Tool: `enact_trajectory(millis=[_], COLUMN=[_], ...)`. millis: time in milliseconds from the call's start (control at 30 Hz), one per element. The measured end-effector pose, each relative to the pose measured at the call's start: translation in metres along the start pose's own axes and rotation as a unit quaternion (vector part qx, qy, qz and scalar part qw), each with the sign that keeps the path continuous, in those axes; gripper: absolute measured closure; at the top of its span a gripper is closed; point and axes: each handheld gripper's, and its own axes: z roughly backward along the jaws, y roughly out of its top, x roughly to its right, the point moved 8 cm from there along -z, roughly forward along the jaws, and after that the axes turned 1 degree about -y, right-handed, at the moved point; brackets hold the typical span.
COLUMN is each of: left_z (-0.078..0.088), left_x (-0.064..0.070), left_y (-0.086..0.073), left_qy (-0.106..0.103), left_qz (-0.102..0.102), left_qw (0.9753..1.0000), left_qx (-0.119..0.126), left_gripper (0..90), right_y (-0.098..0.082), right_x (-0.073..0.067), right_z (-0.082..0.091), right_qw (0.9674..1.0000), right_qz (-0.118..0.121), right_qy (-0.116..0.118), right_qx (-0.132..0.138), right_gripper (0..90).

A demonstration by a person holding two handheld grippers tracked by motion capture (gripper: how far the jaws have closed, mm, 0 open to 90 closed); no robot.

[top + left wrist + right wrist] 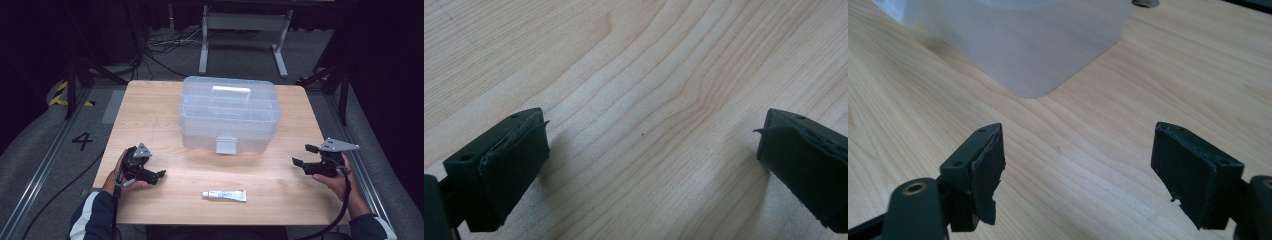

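Two grippers sit in your hands, both with jaws spread and nothing between the pads. Your left gripper (161, 174) rests low at about 8 o'clock on the table (150, 115), its tips aimed toward 3 o'clock; in the left gripper view only bare wood grain lies between its fingers (514, 165). Your right gripper (301, 156) hangs at about 4 o'clock, over the table's right edge, tips aimed toward 9 o'clock. In the right gripper view its pads (985, 170) stand wide apart over pale wood, with a rounded corner of the box (1033, 45) beyond them.

Working outward: the white tube (225, 195) lies flat at 6 o'clock near the front edge, between the two grippers and well apart from each, cap end pointing toward 9 o'clock. The clear plastic box (227, 112) stands at 12 o'clock, toward the back of the table, lid down, a white handle (231, 90) on top and a latch (226, 145) on its front wall.

Your left hand (122, 177) wraps its gripper from behind, forearm coming up from the lower left in a dark sleeve with a white stripe. Your right hand (340, 180) holds its gripper from beneath, forearm angled in from the lower right, a cable (340, 215) trailing down.

Around the table: grey floor, loose cables, a white frame stand (245, 22) at the back, metal rails on both sides, and a "4" marked on the floor at 9 o'clock.
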Motion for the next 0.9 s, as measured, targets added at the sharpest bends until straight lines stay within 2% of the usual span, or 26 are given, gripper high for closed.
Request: enact_trajectory(millis=[400, 567, 900], left_z=[0.000, 0.000, 0.000], left_x=[0.001, 0.001, 0.001], left_y=[0.000, 0.000, 0.000], left_qy=[0.001, 0.002, 0.002], left_qz=[0.005, 0.004, 0.004], left_qw=[1.0000, 1.0000, 1.0000], left_qx=[0.001, 0.000, 0.001], left_gripper=[0.5, 0.5, 0.5], right_y=[0.045, 0.064, 0.092], right_x=[-0.011, -0.012, -0.010], right_z=[0.017, 0.021, 0.022], right_qw=[0.9992, 0.9983, 0.9970], right_qz=[0.024, 0.046, 0.062], right_qy=[0.012, 0.009, 0.001], right_qx=[0.030, 0.034, 0.046], right_gripper=[22.2, 22.5, 24.1])
